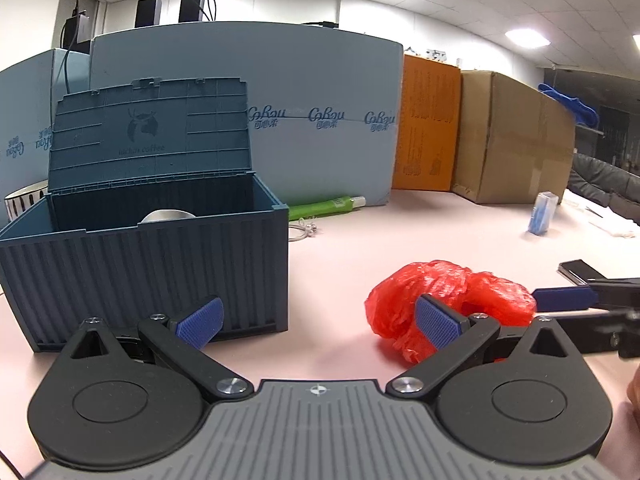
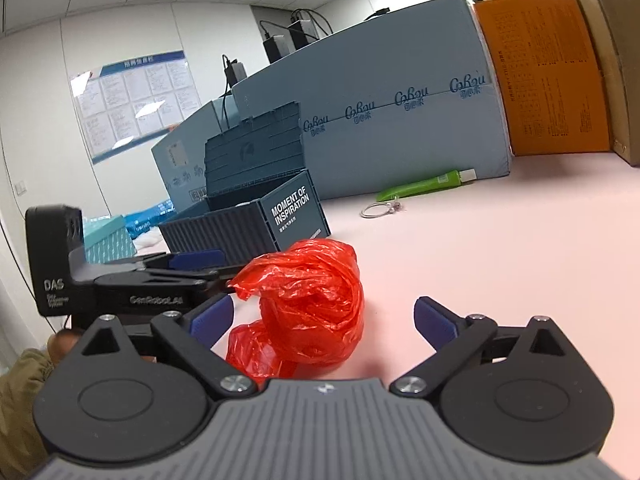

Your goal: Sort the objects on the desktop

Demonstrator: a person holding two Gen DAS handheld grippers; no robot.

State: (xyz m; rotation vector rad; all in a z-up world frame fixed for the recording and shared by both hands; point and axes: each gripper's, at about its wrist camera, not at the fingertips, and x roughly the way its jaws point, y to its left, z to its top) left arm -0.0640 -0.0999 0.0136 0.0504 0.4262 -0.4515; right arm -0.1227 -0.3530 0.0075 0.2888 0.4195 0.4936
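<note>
While I sort the desk: here is how things look to me.
Red bag: the crumpled red plastic bag [image 2: 304, 304] lies on the pink table [image 2: 500, 260], just in front of both my tools and near the blue box.
Blue box: the blue box [image 1: 144, 264] stands with its lid up. Something pale and round sits inside, but I cannot tell what it is.
My right tool: my right gripper [image 2: 322, 322] is spread wide with nothing in it. The bag sits toward its left pad [image 2: 212, 320], and I see no squeeze on it.
My left tool: my left gripper [image 1: 318, 320] is spread wide too. Its right pad [image 1: 436, 322] is in front of the bag, but it does not pinch it.
Step I think I am on: getting ready to pick up the bag so it can go in the box.
How to do it well: I should put the fat middle of the bag between the two pads, not a thin loose corner. Then I close slowly until the plastic bunches up tight.
What could go wrong: the bag is light and slippery, so it may slide away or pop out.
Other things waiting: a green tube [image 2: 424, 185] and a wire ring [image 2: 378, 211] lie further back on the table.
</note>
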